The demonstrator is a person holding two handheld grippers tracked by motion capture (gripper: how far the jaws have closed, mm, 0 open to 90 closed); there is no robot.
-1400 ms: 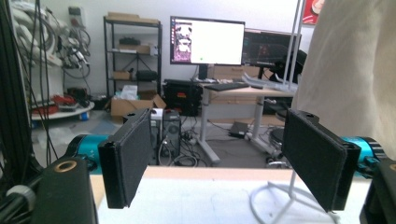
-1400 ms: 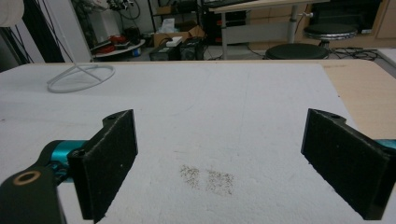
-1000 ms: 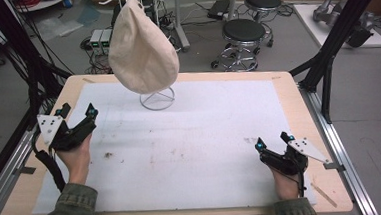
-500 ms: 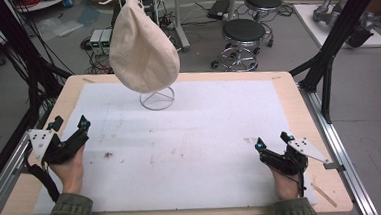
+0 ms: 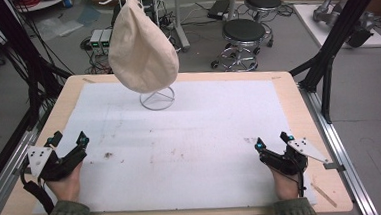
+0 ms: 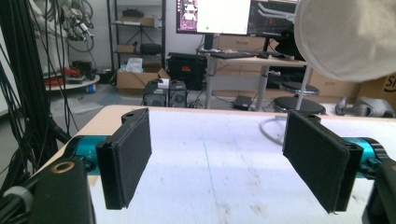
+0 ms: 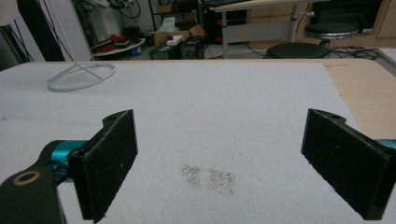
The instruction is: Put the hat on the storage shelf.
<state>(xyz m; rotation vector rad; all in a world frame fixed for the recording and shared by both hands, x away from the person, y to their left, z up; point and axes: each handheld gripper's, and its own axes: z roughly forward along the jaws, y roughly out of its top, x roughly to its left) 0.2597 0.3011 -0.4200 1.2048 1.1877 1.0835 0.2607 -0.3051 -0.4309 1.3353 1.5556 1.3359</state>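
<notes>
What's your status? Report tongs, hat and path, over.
Left tongs open, empty, at the near left of the table. Right tongs open, empty, near right. Hat hanging on its wire stand, untouched. Nothing between.

- Cap point(image 5: 142, 50): cream cloth, matt, soft weave.
- Stand point(image 5: 157, 98): thin white-coated wire, smooth.
- Table point(image 5: 298, 101): pale wood edge; white sheet point(image 5: 195, 137) matt, grainy, stained.
- Left gripper point(image 6: 217, 163) pads: black, matt, foam-like.

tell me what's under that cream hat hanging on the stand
Under the cream hat sits the stand's white wire ring base on the white mat. The upright carrying the hat is mostly covered by the hat itself.
</notes>
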